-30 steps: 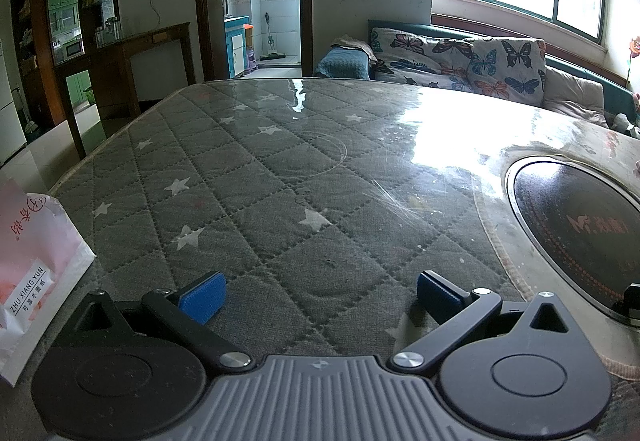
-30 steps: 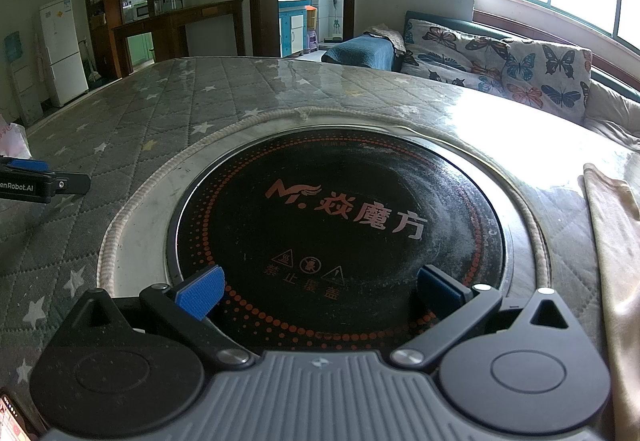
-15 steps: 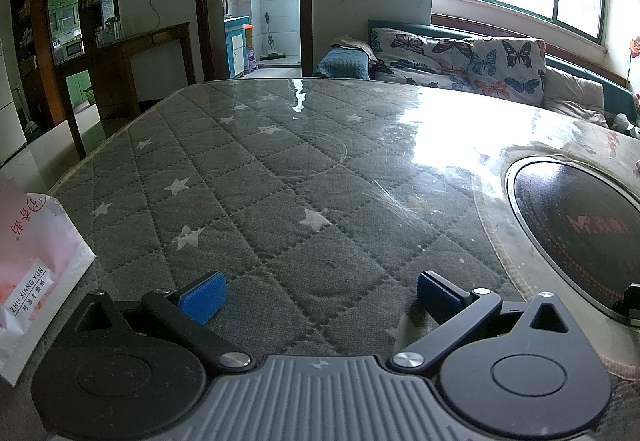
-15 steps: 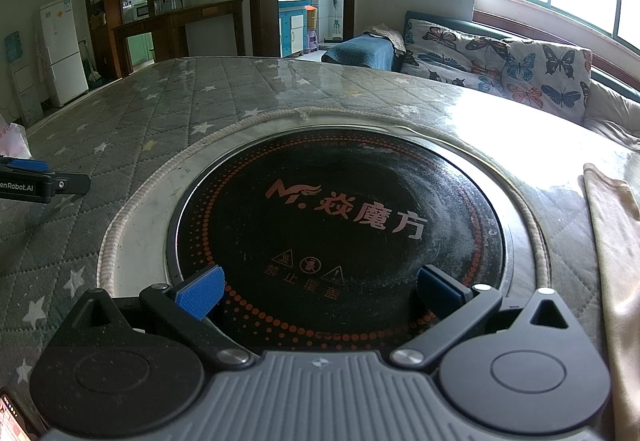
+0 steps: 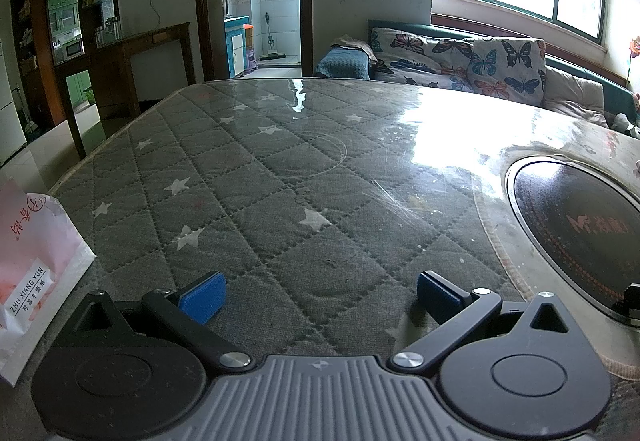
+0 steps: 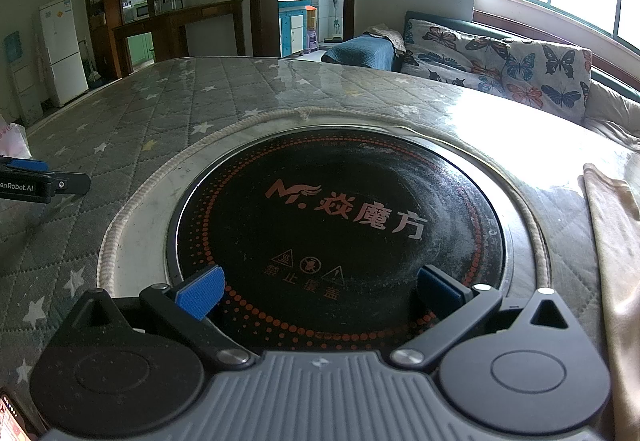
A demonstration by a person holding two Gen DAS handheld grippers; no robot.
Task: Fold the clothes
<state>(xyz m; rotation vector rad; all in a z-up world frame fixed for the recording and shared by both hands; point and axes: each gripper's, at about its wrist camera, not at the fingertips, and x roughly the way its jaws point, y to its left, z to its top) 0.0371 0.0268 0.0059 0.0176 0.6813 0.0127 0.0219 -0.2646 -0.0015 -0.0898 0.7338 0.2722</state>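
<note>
A beige garment (image 6: 616, 241) lies flat along the right edge of the right wrist view, on the table's quilted grey star-patterned cover (image 5: 280, 201). My right gripper (image 6: 320, 291) stands open over the black round cooktop (image 6: 340, 225), left of the garment, with nothing between its blue pads (image 6: 202, 291). My left gripper (image 5: 318, 295) is open too, low over the bare quilted cover, holding nothing. Its fingertip shows at the left edge of the right wrist view as a black bar (image 6: 44, 181). The garment does not appear in the left wrist view.
A pink-and-white paper packet (image 5: 32, 265) lies at the table's left edge. The cooktop (image 5: 580, 229) is set into the table at the right. Behind the table are a butterfly-print sofa (image 5: 460, 61), a doorway and wooden shelving. A phone corner (image 6: 12, 413) shows bottom left.
</note>
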